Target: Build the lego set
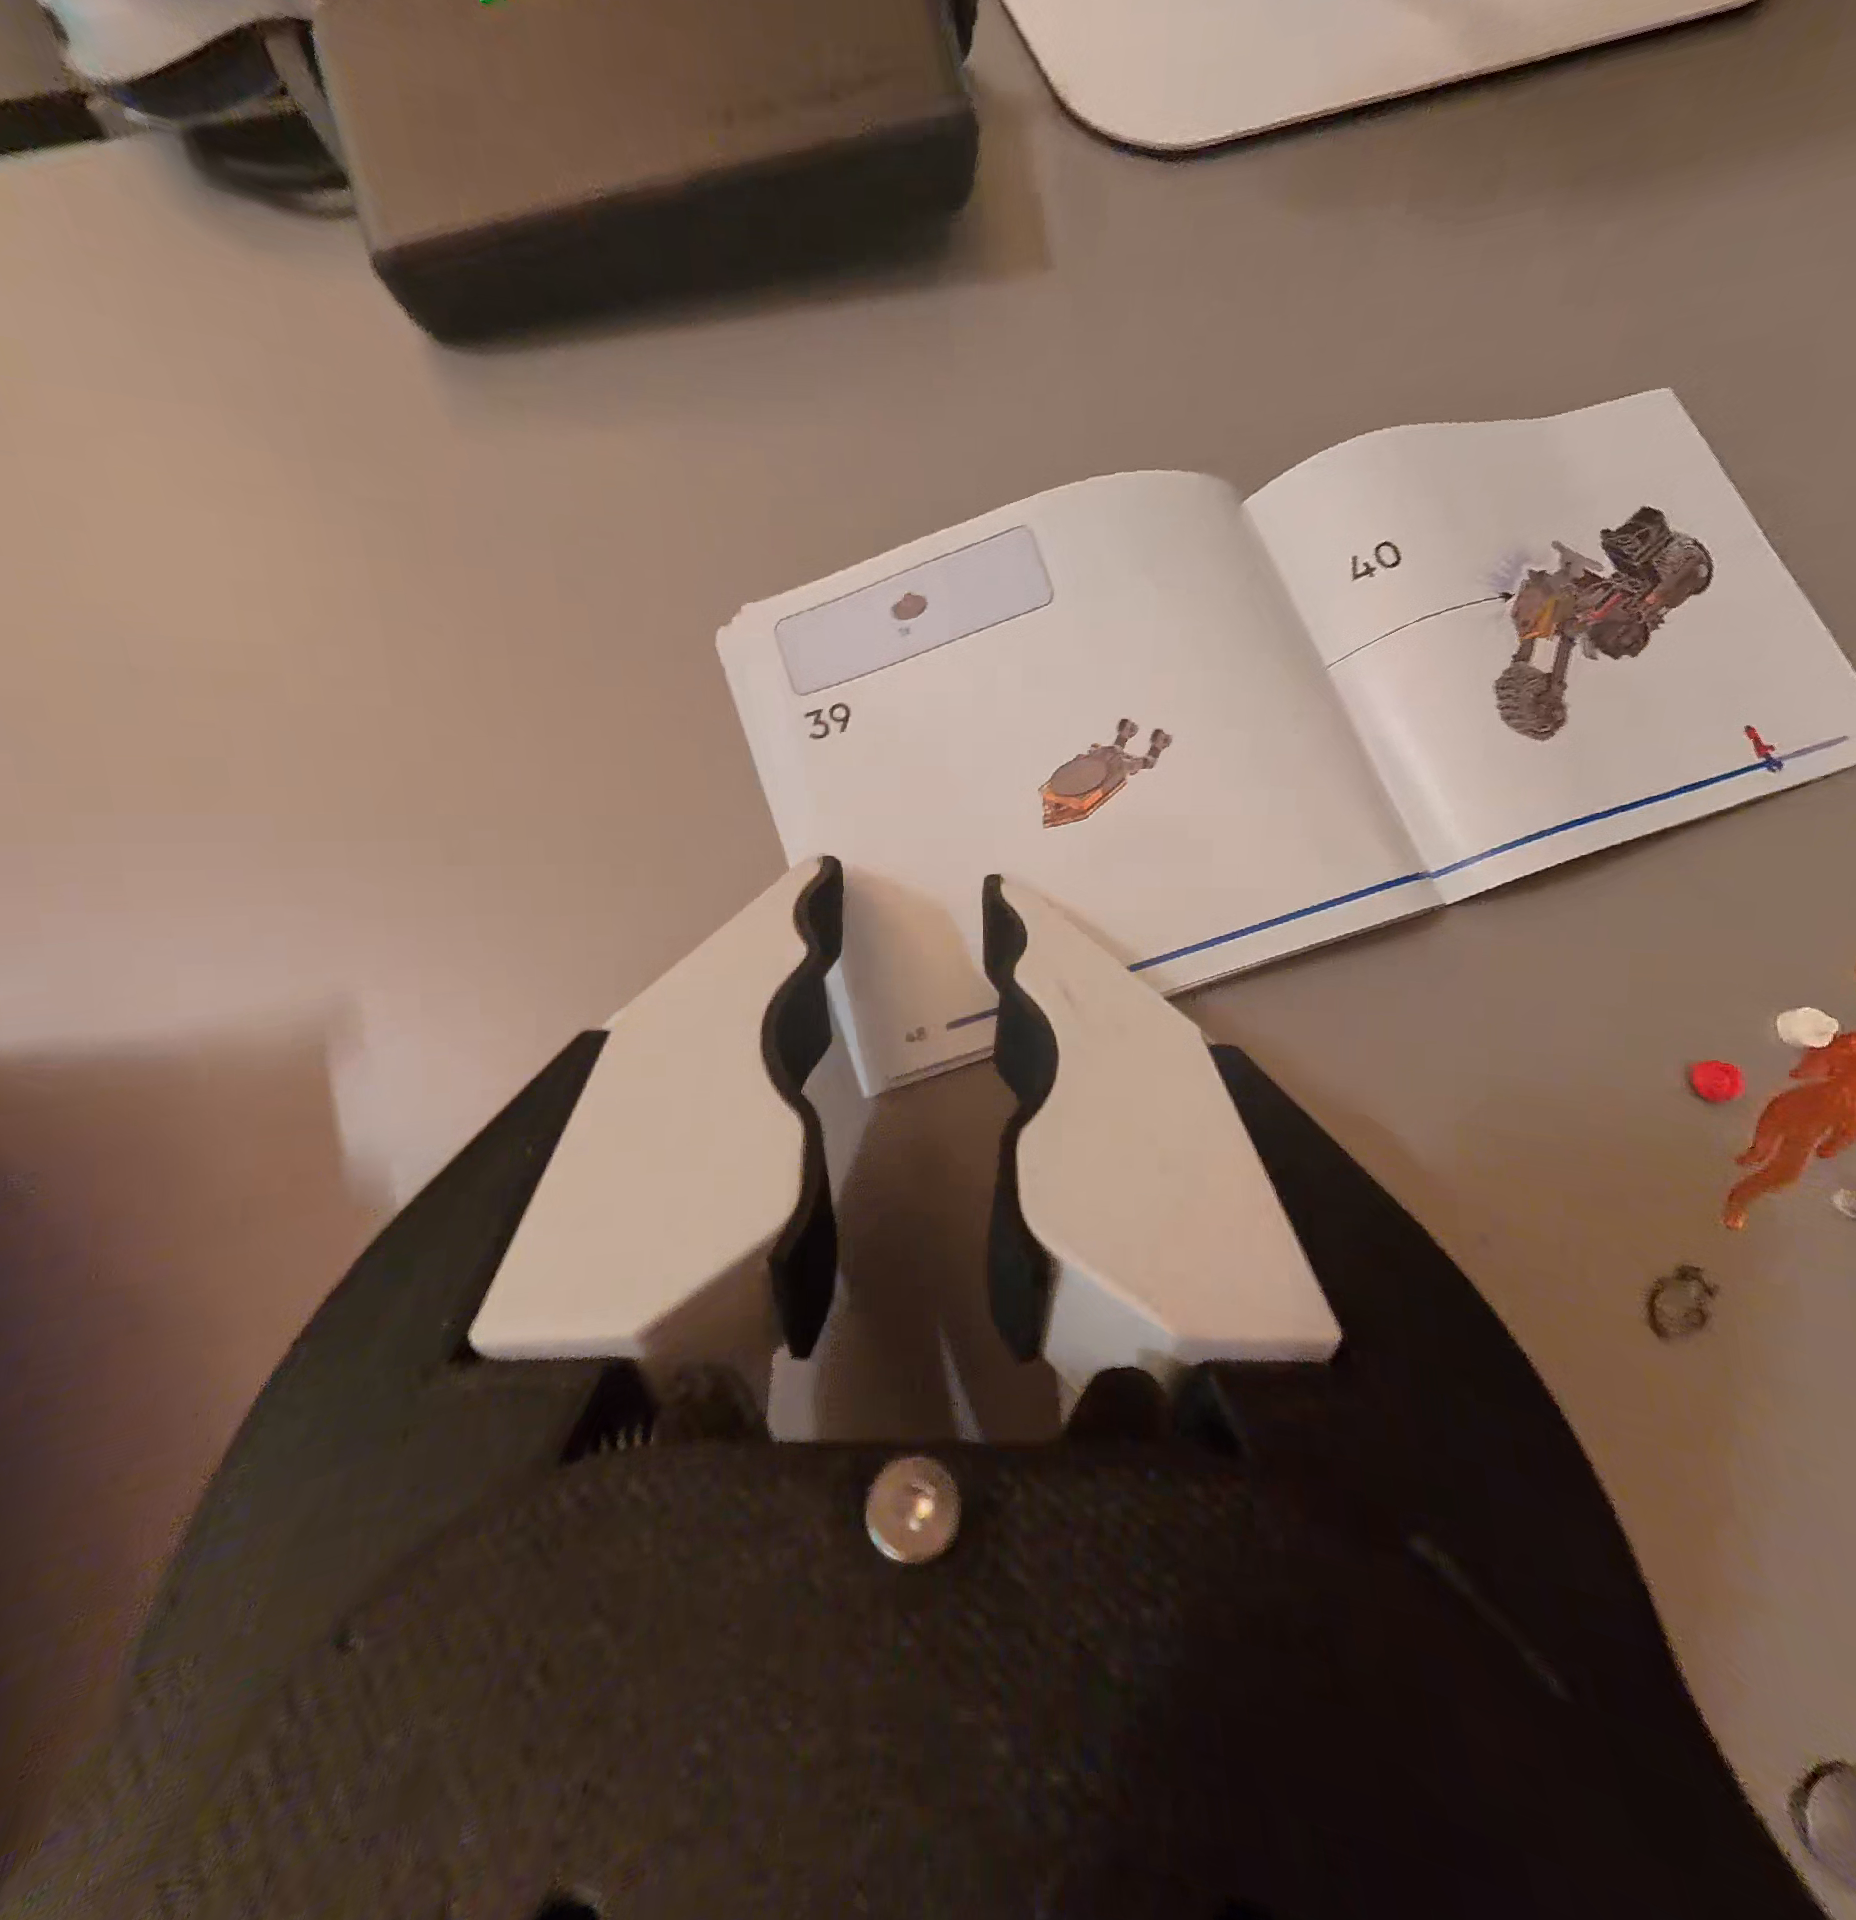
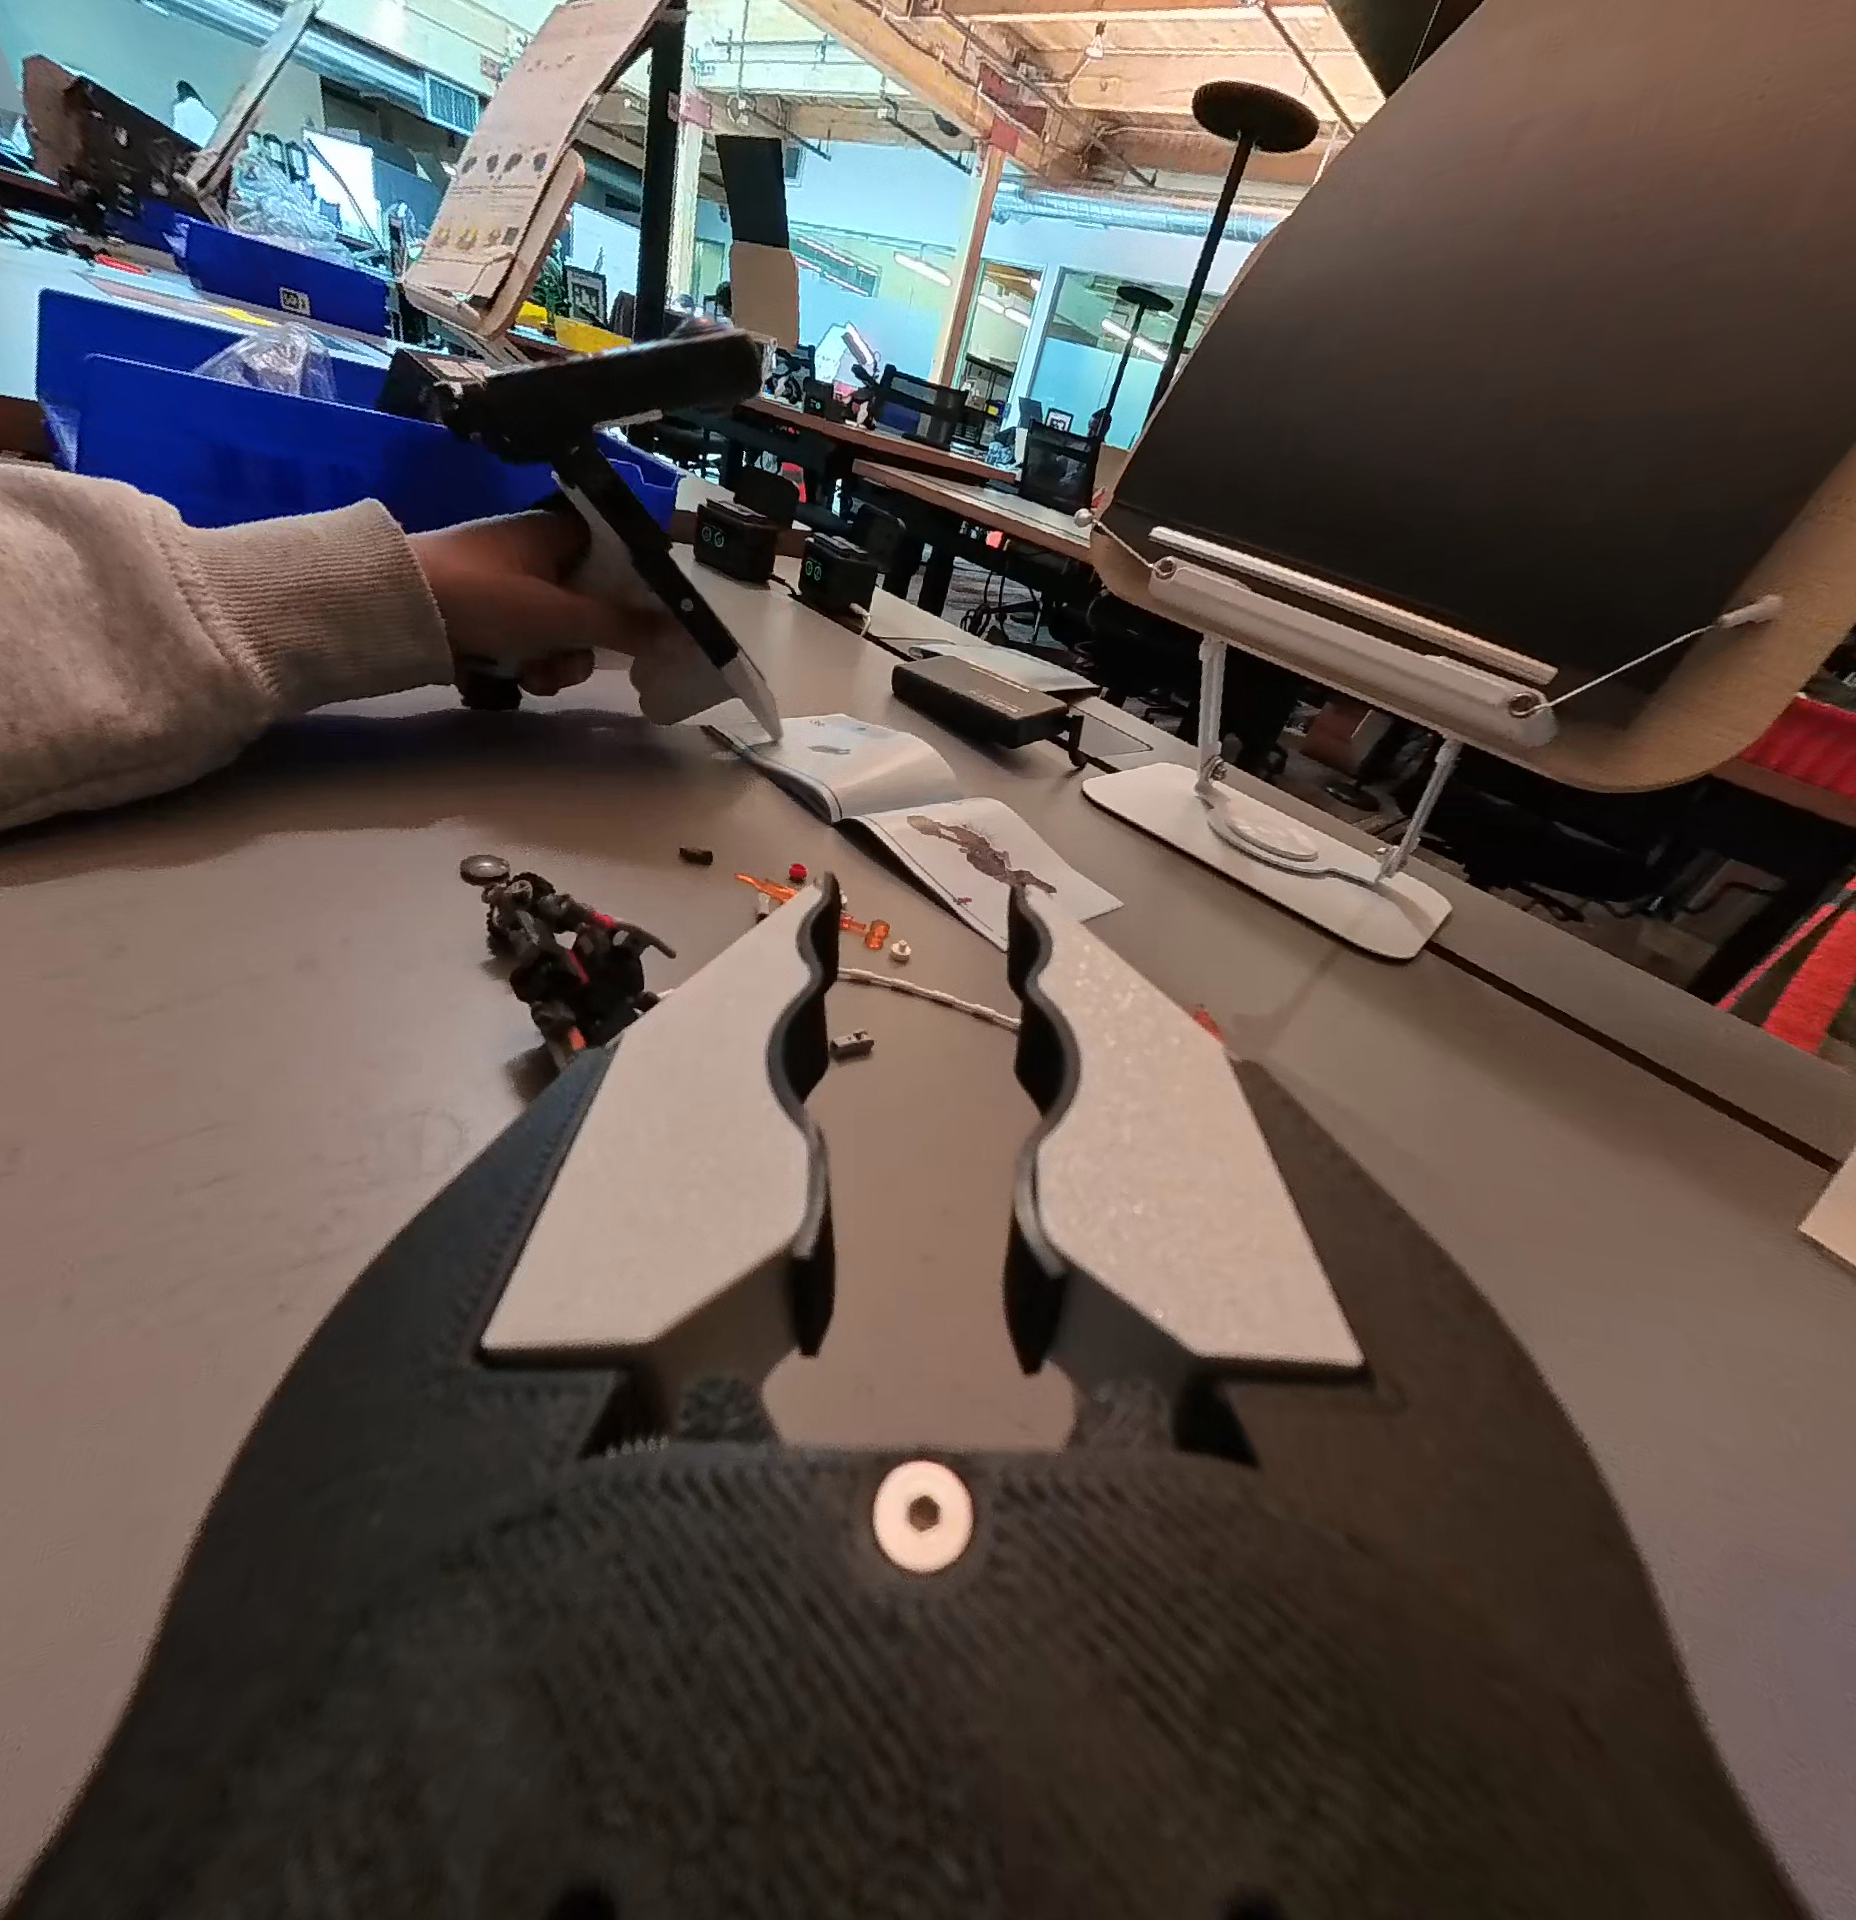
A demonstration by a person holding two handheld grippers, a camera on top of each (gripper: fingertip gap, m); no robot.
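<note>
An open instruction booklet [image 1: 1267, 686] lies on the grey table. My left gripper [image 1: 908, 878] is open and empty, its tips over the booklet's near left corner. It also shows in the right wrist view [image 2: 742, 707], held by a hand and touching the booklet [image 2: 872, 774]. My right gripper [image 2: 919, 904] is open and empty, low above the table. A partly built dark model with red parts [image 2: 565, 951] lies left of it. Orange transparent flame pieces [image 1: 1828, 1112], a red stud [image 1: 1713, 1081], a white stud [image 1: 1807, 1027] and a dark ring [image 1: 1677, 1301] lie loose.
A dark box [image 1: 654, 156] and a white stand base [image 1: 1319, 62] sit at the back of the table. In the right wrist view a tilted board on a white stand [image 2: 1526, 416], a blue bin [image 2: 280, 436], a white string [image 2: 934, 992] and a sleeved arm [image 2: 176, 623] show. The left gripper's tips are roughly 35 cm from the right gripper's. The red stud [image 1: 1713, 1081] is closer to my left gripper, around 15 cm from its tips; the right tips are 20 cm off.
</note>
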